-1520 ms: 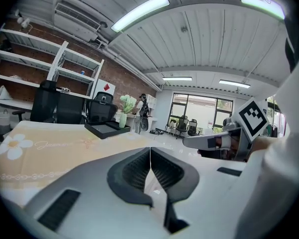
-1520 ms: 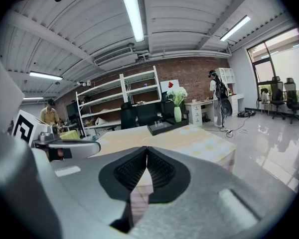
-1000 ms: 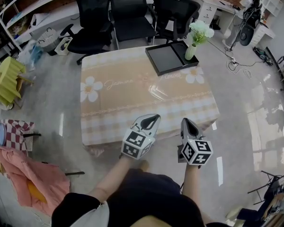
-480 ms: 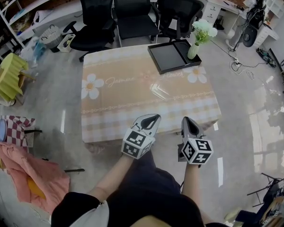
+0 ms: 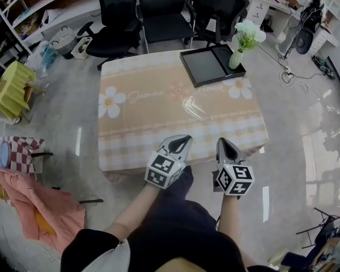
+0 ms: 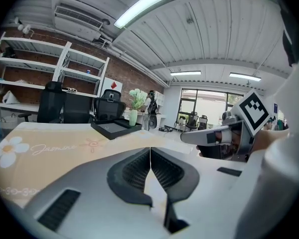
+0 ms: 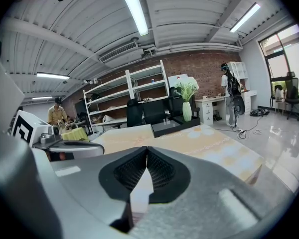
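Note:
Both grippers hover side by side just short of the near edge of a low table (image 5: 175, 120) with a beige flower-print cloth. My left gripper (image 5: 184, 140) is shut with nothing between its jaws (image 6: 150, 153). My right gripper (image 5: 221, 144) is also shut and empty (image 7: 146, 153). At the table's far right corner lies a black tray (image 5: 207, 66), and beside it stands a green vase with white flowers (image 5: 237, 56). The tray (image 6: 114, 128) and vase (image 6: 133, 117) also show in the left gripper view, and the tray (image 7: 172, 125) and vase (image 7: 187, 110) in the right gripper view.
Three black office chairs (image 5: 161, 10) stand behind the table. A yellow stool (image 5: 8, 86) and pink cloth (image 5: 45, 214) lie on the floor at left. Shelves line the brick wall (image 7: 124, 91). A person stands by a desk (image 7: 228, 96); another stands at left (image 7: 55, 116).
The head view has shifted slightly, so the table sits a little lower in the picture and nearer the grippers. Both grippers stay shut and side by side.

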Motion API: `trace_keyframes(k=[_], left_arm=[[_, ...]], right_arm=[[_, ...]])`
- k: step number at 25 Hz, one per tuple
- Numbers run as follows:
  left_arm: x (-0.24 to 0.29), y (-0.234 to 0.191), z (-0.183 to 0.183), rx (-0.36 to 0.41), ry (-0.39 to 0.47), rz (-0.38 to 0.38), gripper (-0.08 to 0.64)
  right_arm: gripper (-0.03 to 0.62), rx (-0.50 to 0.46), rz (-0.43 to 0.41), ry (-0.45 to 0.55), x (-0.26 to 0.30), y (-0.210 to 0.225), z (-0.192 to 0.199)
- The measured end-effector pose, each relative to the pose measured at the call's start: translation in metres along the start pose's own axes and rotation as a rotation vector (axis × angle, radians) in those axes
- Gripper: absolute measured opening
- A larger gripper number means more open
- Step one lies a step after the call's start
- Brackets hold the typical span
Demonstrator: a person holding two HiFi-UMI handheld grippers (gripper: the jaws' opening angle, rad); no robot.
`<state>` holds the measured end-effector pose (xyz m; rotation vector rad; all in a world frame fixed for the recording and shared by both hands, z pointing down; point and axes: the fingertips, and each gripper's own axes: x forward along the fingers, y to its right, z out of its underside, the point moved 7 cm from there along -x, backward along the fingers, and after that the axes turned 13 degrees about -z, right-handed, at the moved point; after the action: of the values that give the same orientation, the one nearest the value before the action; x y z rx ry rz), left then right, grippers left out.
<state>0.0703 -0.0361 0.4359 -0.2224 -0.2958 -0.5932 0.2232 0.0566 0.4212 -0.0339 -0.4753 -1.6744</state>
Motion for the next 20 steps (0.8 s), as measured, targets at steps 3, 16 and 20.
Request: trace_keyframes(k=[3,16,20], left_arm=[[0.010,-0.005,-0.004,-0.008,0.002,-0.012,0.009],[0.047,-0.043,-0.006,-0.081,-0.026,-0.112,0.009],[0.056,-0.055,-0.004,-0.096,-0.037,-0.141,0.009]], right_arm=[[0.005,0.002,-0.018,-0.006,0.010,0.008,-0.004],[0.006,-0.083,-0.098,-0.122,0.080,0.030,-0.023],[0.008,-0.094,-0.126,-0.167,0.102,0.033,-0.023]])
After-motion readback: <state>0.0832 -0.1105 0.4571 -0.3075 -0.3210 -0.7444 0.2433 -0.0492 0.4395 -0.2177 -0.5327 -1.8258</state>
